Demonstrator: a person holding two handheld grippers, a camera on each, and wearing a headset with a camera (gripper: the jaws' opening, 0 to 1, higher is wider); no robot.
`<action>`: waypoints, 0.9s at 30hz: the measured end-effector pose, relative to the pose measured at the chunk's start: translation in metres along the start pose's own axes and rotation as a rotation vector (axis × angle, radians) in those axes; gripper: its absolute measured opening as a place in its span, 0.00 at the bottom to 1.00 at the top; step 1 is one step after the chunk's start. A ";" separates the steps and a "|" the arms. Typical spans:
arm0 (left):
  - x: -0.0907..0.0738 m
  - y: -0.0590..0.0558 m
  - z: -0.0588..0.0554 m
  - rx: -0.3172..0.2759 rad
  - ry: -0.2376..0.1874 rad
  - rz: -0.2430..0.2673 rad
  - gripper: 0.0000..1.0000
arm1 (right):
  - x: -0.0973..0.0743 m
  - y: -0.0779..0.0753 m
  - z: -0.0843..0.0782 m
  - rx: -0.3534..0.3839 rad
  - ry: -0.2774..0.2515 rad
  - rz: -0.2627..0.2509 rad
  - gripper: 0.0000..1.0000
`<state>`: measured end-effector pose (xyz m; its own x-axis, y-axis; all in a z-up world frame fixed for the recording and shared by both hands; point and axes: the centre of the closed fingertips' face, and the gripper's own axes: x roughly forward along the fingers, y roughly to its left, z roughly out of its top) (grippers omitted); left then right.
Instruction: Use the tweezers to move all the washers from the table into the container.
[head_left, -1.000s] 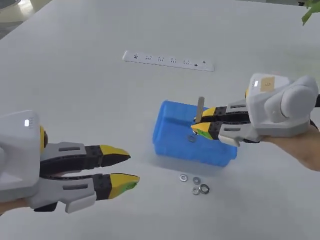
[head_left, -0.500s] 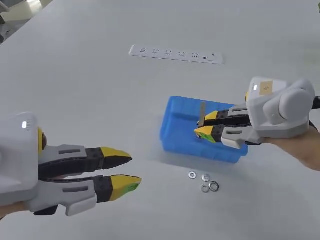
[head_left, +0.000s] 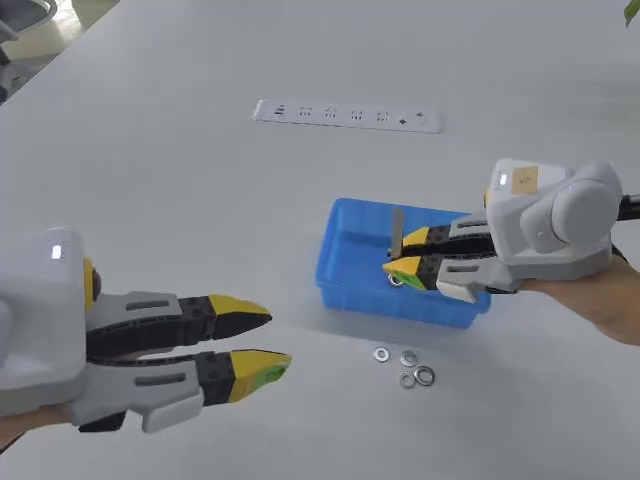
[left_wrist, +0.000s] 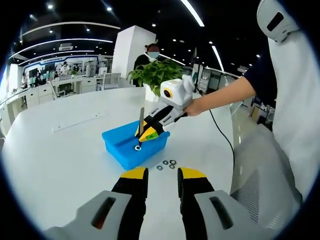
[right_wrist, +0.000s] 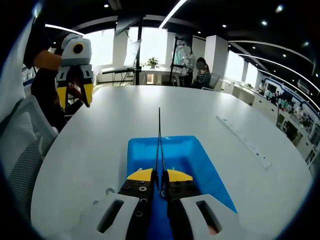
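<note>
Washers (head_left: 405, 366): four left on counter (head_left: 180, 180), beside right gripper (head_left: 408, 252) jaws | one seemingly at tweezers (head_left: 397, 226) tip over container (head_left: 390, 302) | right clenched on tweezers | left gripper (head_left: 275, 338) released, empty

Part of tweezers (head_left: 398, 228) hidden behind right gripper (head_left: 407, 253); left gripper (head_left: 272, 340) cut off at edge.

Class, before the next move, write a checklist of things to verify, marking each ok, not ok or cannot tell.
1. Right gripper shut on the tweezers: ok.
2. Tweezers above the blue container: ok.
3. Washer at the tweezer tips released: cannot tell.
4. Table free of washers: not ok, four washers lie beside the container.
5. Left gripper open, apart from the container: ok.
</note>
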<state>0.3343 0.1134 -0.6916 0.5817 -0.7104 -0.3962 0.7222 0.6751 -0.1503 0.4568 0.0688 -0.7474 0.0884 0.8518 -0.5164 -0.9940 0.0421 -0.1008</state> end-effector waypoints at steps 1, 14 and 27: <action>0.003 0.002 0.003 0.011 -0.001 0.001 0.28 | 0.000 0.000 0.001 -0.002 -0.001 0.000 0.09; 0.047 0.029 0.067 0.007 -0.162 -0.020 0.26 | -0.014 0.004 0.016 -0.030 -0.022 -0.011 0.07; 0.088 0.024 0.088 0.139 -0.106 -0.144 0.25 | -0.020 0.013 0.025 -0.067 -0.029 0.022 0.07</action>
<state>0.4359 0.0493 -0.6505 0.4997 -0.8192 -0.2813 0.8408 0.5368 -0.0697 0.4404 0.0652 -0.7167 0.0635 0.8669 -0.4945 -0.9891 -0.0115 -0.1471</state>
